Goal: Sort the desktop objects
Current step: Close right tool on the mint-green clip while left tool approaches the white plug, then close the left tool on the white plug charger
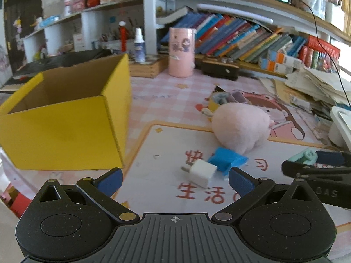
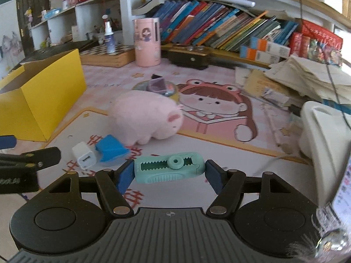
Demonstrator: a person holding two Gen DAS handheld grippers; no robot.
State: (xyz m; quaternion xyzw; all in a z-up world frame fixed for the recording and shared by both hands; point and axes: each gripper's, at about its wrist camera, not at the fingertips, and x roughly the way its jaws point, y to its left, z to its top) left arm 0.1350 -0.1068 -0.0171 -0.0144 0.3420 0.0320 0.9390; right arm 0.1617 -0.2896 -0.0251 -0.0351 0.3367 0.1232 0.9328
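Desktop objects: one mint toothed sharpener (image 2: pixel 170 170) clamped in my right gripper (image 2: pixel 170 173); one white charger (image 1: pixel 200 172), one blue piece (image 1: pixel 227 160), one pink plush (image 1: pixel 241 128); left gripper (image 1: pixel 175 180) released.

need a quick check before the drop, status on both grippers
Right gripper shut on teal sharpener. Left gripper open, over charger. Yellow box open, path unblocked.

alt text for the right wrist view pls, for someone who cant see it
The right gripper clamps a mint-green correction tape dispenser sideways between its blue pads above a cartoon desk mat. Beyond it lie a white charger plug, a blue block and a pink plush pig, with an open yellow box at left.
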